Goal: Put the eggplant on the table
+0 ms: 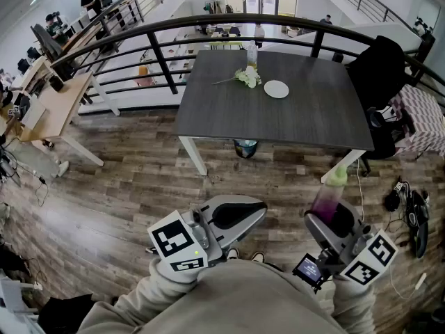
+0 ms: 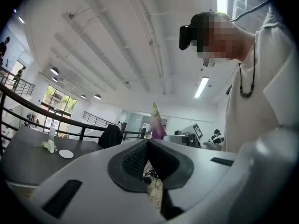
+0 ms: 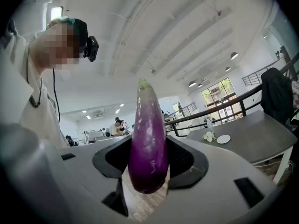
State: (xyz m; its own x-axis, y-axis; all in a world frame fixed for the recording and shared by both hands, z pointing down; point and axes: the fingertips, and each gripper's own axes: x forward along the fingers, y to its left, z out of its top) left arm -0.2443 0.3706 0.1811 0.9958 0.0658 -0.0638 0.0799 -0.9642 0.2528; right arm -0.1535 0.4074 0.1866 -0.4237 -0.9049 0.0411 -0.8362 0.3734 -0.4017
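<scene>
My right gripper [image 3: 148,164] is shut on a purple eggplant [image 3: 147,143] with a pale green tip, held upright between the black pads. In the head view the eggplant [image 1: 329,195] rises from the right gripper [image 1: 335,223] at the lower right, short of the dark grey table [image 1: 229,110] ahead. My left gripper [image 1: 236,212] sits at the lower middle, shut with nothing in it; in its own view the left gripper [image 2: 148,160] has its pads meeting, and the eggplant [image 2: 157,123] shows beyond them.
On the table stand a small white plate [image 1: 276,89], a sprig of white flowers [image 1: 247,77] and a clear bottle [image 1: 252,53]. A black curved railing [image 1: 167,30] runs behind it. A dark chair with clothing [image 1: 379,82] stands at the table's right; cables lie on the wooden floor [image 1: 125,186].
</scene>
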